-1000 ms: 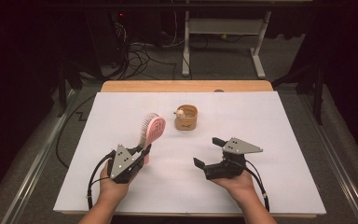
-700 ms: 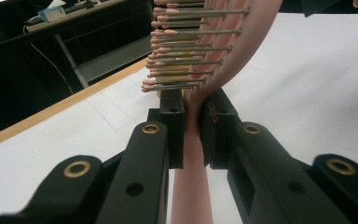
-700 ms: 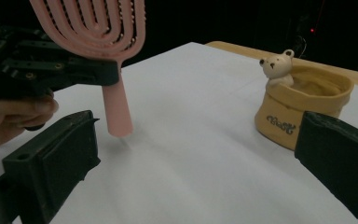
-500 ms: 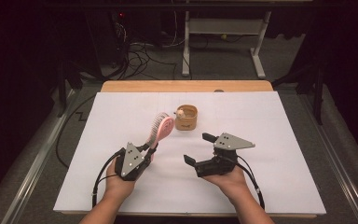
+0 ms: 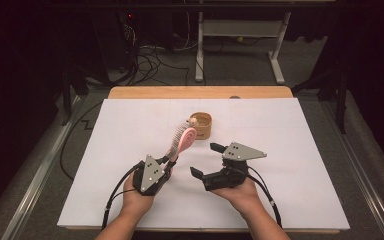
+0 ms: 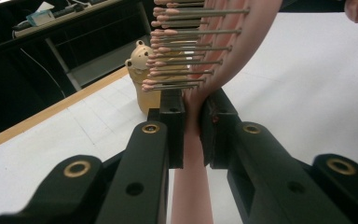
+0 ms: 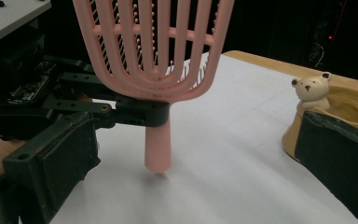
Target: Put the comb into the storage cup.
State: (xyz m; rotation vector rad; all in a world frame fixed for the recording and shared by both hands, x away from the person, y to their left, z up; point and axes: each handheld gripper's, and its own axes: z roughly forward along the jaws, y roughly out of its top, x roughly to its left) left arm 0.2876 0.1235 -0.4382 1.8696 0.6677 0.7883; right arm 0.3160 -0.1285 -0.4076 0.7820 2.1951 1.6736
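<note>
The pink hairbrush [image 5: 184, 138] is seen raised above the white worktop [image 5: 290, 150], its handle clamped between the jaws of the left gripper [image 5: 171, 160], and its head is tilted up toward the small tan bowl [image 5: 203, 126] standing just behind it. From the left gripper view the grip is confirmed: the handle [image 6: 192, 140] is pinched tight between both black jaws, and the bristles are shown pointing to that view's left, a detail barely made out from above. In the right gripper view the slotted back of the brush [image 7: 154, 51] is revealed, with the handle's end hanging just above the worktop; whether it touches cannot quite be told. A little bear figure [image 7: 310, 88] is picked out there on the bowl's rim. The right gripper [image 5: 207, 160] is held just right of the brush, jaws spread wide and nothing between them. The worktop is covered in white, with a wooden edge [image 5: 200, 92] at the far side. Beyond, a dark room is seen, with cables [image 5: 150, 62] on the floor and a white table frame [image 5: 240, 50].
</note>
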